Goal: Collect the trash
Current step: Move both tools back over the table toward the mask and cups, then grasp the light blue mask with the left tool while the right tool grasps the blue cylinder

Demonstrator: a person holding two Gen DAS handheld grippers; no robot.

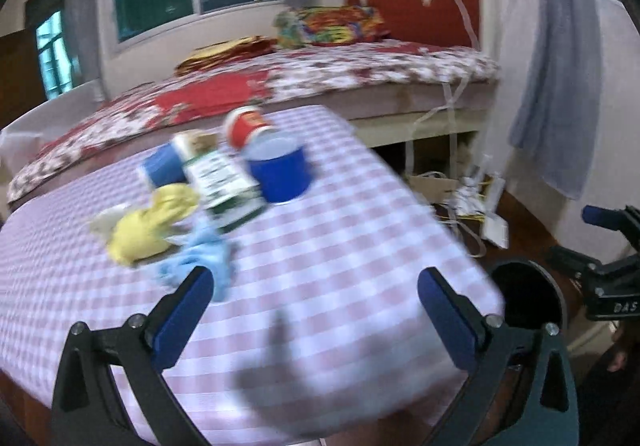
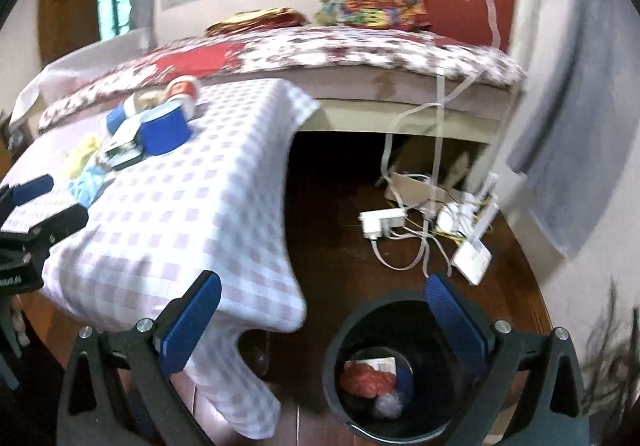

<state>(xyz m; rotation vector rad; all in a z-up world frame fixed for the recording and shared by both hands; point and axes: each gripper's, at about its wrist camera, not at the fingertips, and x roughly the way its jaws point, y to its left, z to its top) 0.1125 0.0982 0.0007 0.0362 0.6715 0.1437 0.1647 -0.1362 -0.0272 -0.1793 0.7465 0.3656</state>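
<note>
Trash lies in a cluster on the pink checked tablecloth: a blue paper cup, a red cup, a green-and-white carton, a smaller blue cup, yellow crumpled wrap and light-blue crumpled plastic. My left gripper is open and empty over the table's near part, short of the cluster. My right gripper is open and empty above a black bin on the floor, which holds red, white and clear trash. The cluster also shows in the right wrist view.
A bed with a floral cover stands behind the table. White power strips and cables lie on the dark wood floor by the bed base. A grey curtain hangs at right. The bin stands off the table's right corner.
</note>
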